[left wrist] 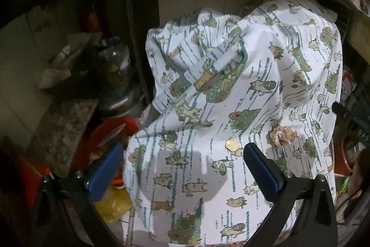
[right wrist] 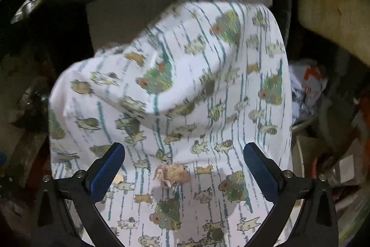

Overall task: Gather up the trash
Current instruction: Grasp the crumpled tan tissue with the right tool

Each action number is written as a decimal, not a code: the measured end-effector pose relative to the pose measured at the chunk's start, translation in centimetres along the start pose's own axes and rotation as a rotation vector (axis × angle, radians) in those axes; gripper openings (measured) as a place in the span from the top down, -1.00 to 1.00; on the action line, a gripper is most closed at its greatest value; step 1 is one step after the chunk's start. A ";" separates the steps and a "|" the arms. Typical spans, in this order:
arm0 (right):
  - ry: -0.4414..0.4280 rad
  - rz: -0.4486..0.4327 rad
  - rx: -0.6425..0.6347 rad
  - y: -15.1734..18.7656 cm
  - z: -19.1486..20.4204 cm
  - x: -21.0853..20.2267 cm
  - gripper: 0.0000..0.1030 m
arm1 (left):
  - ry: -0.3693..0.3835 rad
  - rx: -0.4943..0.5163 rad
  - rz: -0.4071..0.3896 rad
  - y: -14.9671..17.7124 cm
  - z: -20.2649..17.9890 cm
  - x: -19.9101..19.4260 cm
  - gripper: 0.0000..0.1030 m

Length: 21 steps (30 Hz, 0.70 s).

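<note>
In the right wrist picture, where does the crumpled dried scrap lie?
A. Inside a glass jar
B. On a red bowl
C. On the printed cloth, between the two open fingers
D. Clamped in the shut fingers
C: the crumpled scrap rests on the printed cloth, loose in the gap of the open right gripper, touching neither finger.

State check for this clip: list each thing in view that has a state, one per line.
Left gripper: open, holding nothing.
Right gripper: open, holding nothing, aimed at the scrap.
Printed cloth: draped and rumpled over something hidden.
Crumpled scrap: lying loose on the cloth, not gripped.
Small pale flake: lying on the cloth.
Jar: upright; lid unclear.
</note>
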State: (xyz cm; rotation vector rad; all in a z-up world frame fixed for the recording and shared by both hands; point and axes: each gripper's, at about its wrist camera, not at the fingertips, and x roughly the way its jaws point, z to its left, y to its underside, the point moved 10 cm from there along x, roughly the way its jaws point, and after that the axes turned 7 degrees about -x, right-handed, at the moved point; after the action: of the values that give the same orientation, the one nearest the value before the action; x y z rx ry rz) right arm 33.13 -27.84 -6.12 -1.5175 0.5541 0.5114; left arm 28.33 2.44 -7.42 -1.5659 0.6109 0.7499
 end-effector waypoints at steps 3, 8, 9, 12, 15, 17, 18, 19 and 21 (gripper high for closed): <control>-0.033 0.081 -0.022 1.2 0.3 2.4 -1.00 | -0.016 0.000 0.016 -0.2 0.1 1.1 -1.00; -0.145 0.183 -0.043 2.7 1.5 5.4 -1.00 | -0.041 -0.044 0.072 -0.3 1.0 3.7 -1.00; -0.176 0.207 -0.035 3.1 1.8 6.0 -0.99 | -0.029 -0.066 0.096 -0.1 1.0 4.4 -1.00; -0.247 0.279 -0.026 4.2 2.5 7.8 -1.00 | -0.005 -0.101 0.150 0.3 0.7 6.1 -1.00; -0.277 0.351 -0.025 5.6 3.1 9.7 -0.99 | 0.018 -0.124 0.202 0.9 -0.1 7.6 -1.00; -0.270 0.392 -0.014 6.4 3.1 11.0 -0.99 | 0.036 -0.139 0.234 1.2 -0.8 8.4 -1.00; -0.268 0.408 -0.002 6.8 3.0 11.6 -0.99 | 0.040 -0.144 0.248 1.4 -1.2 8.8 -1.00; -0.271 0.435 0.020 7.3 3.0 12.3 -0.99 | 0.043 -0.144 0.257 1.5 -1.6 9.1 -1.00; -0.285 0.477 0.058 8.3 3.3 13.5 -0.94 | 0.044 -0.142 0.268 1.6 -2.1 9.5 -1.00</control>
State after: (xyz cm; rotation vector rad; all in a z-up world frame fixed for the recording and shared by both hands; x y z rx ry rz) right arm 38.48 -24.95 -21.14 -1.2261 0.7006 1.0519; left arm 33.54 0.49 -15.58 -1.6523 0.8255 0.9785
